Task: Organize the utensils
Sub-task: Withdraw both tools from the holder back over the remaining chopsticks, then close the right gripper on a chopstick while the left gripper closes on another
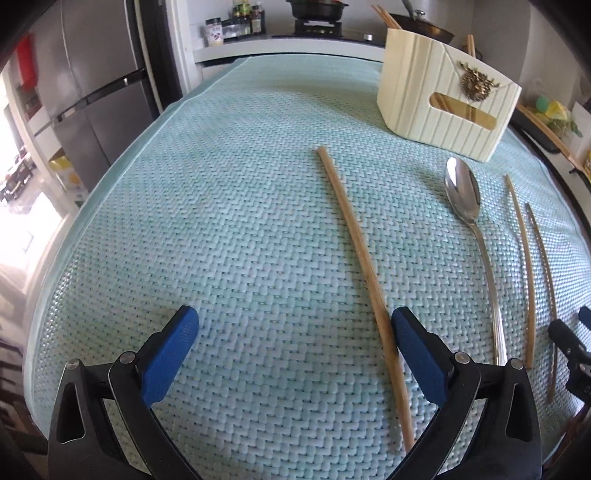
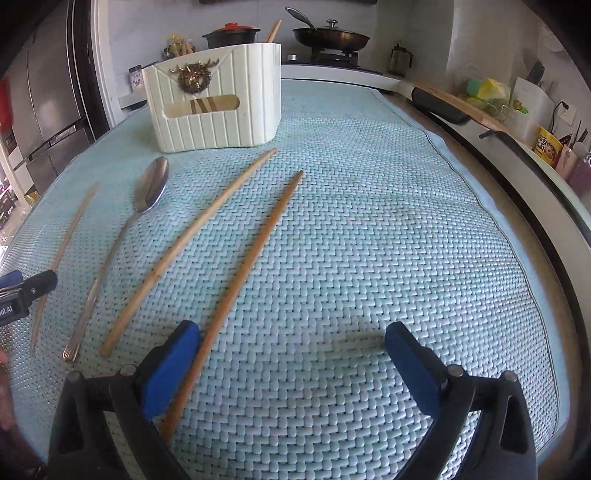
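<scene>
A cream ribbed utensil holder [image 1: 443, 99] with a gold deer emblem stands at the far side of a pale teal woven mat [image 1: 221, 221]; it also shows in the right wrist view [image 2: 214, 107]. Three wooden chopsticks and a metal spoon [image 1: 465, 206] lie on the mat. My left gripper [image 1: 291, 339] is open, with one chopstick [image 1: 354, 251] just inside its right finger. My right gripper [image 2: 291, 350] is open, with another chopstick [image 2: 251, 262] beside its left finger. The spoon [image 2: 147, 192] and a lighter chopstick [image 2: 192, 240] lie to its left. More chopsticks stand in the holder.
A steel fridge [image 1: 92, 92] stands at the left. A stove with a black pot [image 1: 317, 9] and a pan [image 2: 332, 37] is behind the mat. A counter with a cutting board [image 2: 472, 107] and packets runs along the right.
</scene>
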Available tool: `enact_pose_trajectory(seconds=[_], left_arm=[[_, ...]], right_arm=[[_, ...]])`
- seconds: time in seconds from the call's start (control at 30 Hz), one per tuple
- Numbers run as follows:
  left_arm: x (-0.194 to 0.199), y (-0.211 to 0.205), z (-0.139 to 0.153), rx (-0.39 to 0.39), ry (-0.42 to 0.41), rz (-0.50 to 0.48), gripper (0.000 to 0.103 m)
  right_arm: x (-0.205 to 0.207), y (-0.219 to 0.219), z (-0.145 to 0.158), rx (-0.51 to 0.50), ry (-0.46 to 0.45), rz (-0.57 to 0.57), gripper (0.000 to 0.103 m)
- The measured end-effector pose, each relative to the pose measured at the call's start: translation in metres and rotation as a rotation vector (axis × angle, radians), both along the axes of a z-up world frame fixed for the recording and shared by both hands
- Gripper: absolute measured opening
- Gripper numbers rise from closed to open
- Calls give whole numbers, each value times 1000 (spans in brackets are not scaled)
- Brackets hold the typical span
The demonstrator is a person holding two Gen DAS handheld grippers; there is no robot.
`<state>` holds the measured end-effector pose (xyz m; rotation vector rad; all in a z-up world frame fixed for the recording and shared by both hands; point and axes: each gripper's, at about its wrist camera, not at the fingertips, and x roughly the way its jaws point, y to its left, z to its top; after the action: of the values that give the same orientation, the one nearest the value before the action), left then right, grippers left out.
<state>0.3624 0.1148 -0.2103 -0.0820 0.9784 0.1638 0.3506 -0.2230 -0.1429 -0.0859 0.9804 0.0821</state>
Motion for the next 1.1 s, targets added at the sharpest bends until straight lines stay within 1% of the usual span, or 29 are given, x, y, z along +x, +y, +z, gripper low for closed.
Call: enact_pose_trajectory(seconds=[0.1,0.2,0.23,0.43,0.53,0.6,0.67,0.73,0.8,0.83,0.87,0.9,0.97,1.0,1.03,1.07,1.1], left_arm=[[12,0,0,7,-4,-23,103],[27,1,-1,6,-26,-41,103],[32,1,-1,-5,-21,-50,103],[48,2,-1,-4,-27,-15,103],[48,2,-2,-9,-28,-8,103],[47,1,-2,-8,-27,-8,103],[45,-1,-2,-7,-27,-8,103],[54,1,-3,-11,-23,-2,103],[69,3,-4,-15,-26,-9,103],[75,3,-4,-18,-29,-14,103],[80,4,-5,-14,-27,-16,103],[84,4,-6,-14,-23,-18,103],[87,4,-7,-14,-25,-31,103],[87,4,-7,-16,-26,-36,103],[88,4,-8,-14,-27,-37,103],[88,4,-8,-12,-28,-35,103],[89,4,-8,-11,-27,-29,103]], right_arm=[[3,0,0,8,8,1,103],[7,1,0,3,19,11,103],[9,2,0,6,25,14,103],[22,5,-1,3,57,36,103],[32,9,-1,7,72,66,103],[38,12,-2,9,62,85,103],[49,14,-3,7,60,81,103],[62,17,-4,9,58,75,103],[75,20,-5,14,46,78,100],[80,22,-5,17,40,86,94],[85,24,-5,19,29,94,85],[89,25,-4,20,20,99,80],[96,24,-4,22,15,101,65],[99,23,-4,22,13,96,61],[101,21,-2,19,8,91,51],[102,19,-2,19,5,93,43],[104,18,-2,23,3,96,43]])
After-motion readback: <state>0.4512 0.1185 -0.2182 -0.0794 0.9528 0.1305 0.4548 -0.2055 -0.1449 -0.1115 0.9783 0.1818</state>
